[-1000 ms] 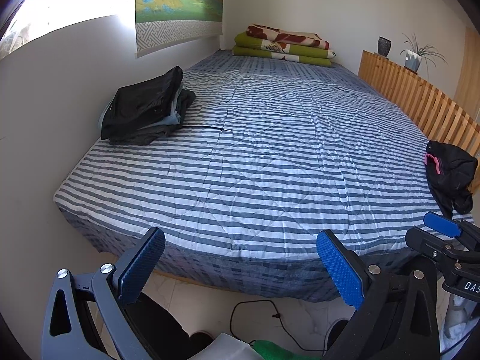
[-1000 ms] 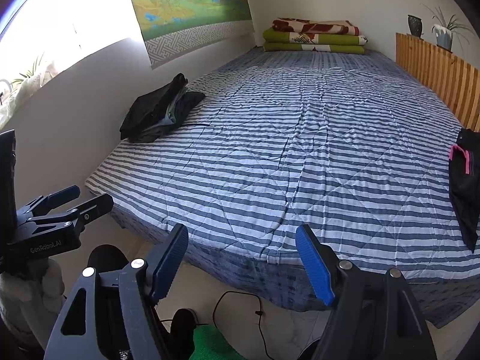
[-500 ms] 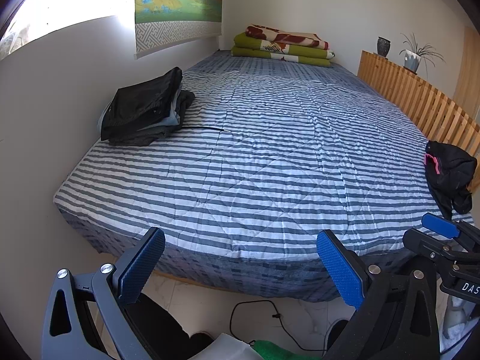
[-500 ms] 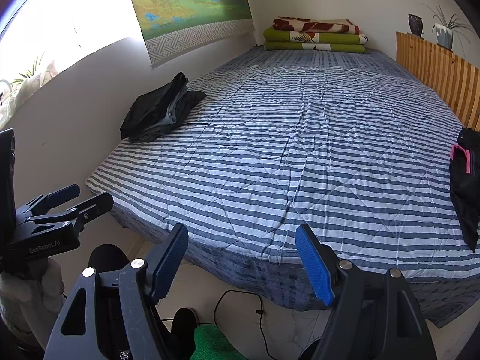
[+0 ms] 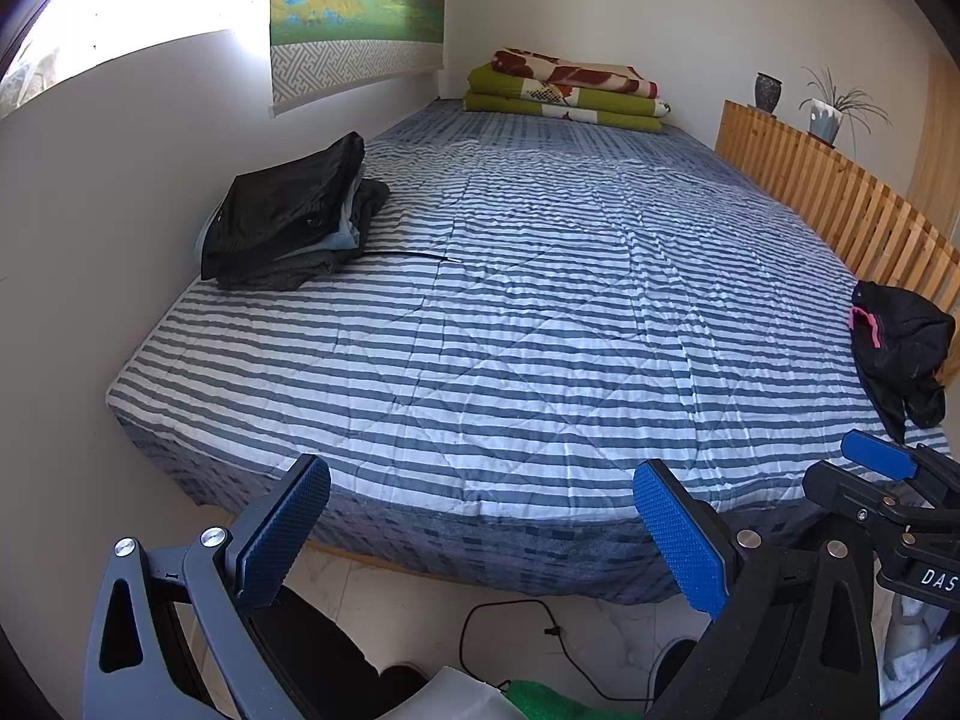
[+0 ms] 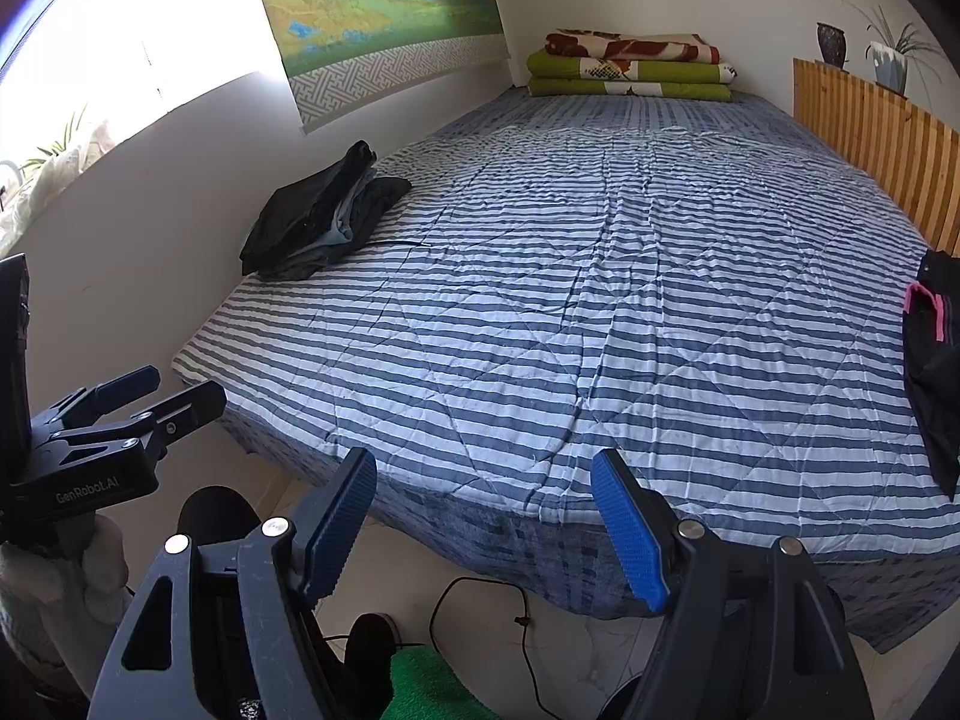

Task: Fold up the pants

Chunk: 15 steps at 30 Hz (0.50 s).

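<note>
Crumpled black pants (image 5: pixel 900 354) with a pink trim lie at the bed's right edge, cut off by the frame in the right wrist view (image 6: pixel 933 372). A stack of folded dark pants (image 5: pixel 288 216) (image 6: pixel 324 216) rests at the bed's left side by the wall. My left gripper (image 5: pixel 480 534) hangs open over the floor in front of the bed's near edge, holding nothing. My right gripper (image 6: pixel 486 522) is open too, level with it and empty. Each gripper shows in the other's view: the right gripper (image 5: pixel 888 498) and the left gripper (image 6: pixel 120 420).
A blue-and-white striped quilt (image 5: pixel 540 312) covers the bed. Folded green and red blankets (image 5: pixel 570 90) lie at the far end. A wooden slatted rail (image 5: pixel 840 210) runs along the right with a vase and a potted plant. A black cable (image 5: pixel 528 630) trails on the floor.
Both grippers have edged slightly back or lower; the bed sits marginally higher in view. Both stay open and nothing on the bed has moved.
</note>
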Each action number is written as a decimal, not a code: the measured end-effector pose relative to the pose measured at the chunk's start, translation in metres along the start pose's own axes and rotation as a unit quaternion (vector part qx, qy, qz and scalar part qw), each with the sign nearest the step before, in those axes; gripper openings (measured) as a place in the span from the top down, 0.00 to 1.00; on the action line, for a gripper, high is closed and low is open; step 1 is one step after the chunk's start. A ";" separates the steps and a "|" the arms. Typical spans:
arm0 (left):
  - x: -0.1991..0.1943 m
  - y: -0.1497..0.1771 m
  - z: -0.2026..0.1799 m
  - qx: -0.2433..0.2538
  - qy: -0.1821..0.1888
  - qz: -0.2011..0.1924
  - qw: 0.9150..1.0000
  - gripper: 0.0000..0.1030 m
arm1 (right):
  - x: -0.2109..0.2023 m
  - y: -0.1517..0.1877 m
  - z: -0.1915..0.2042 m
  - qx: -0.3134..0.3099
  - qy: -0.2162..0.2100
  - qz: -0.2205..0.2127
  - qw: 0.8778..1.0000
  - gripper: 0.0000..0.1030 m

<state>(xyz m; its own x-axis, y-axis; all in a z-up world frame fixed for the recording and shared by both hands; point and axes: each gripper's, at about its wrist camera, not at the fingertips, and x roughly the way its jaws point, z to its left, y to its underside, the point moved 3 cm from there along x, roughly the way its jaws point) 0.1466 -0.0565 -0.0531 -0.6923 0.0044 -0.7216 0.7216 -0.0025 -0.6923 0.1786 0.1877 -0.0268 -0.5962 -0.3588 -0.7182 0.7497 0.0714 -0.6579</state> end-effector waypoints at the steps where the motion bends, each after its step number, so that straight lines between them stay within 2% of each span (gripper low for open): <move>1: 0.000 0.000 0.000 0.000 0.000 0.000 1.000 0.01 | 0.000 0.001 -0.001 0.001 0.000 0.000 1.000 0.32; 8: 0.001 0.001 -0.001 0.003 0.005 0.000 1.000 0.01 | 0.001 0.002 -0.003 0.004 -0.001 0.003 1.000 0.32; 15: 0.015 0.001 -0.002 -0.008 0.009 0.018 1.000 0.01 | 0.006 0.002 -0.009 0.011 0.000 0.009 1.000 0.32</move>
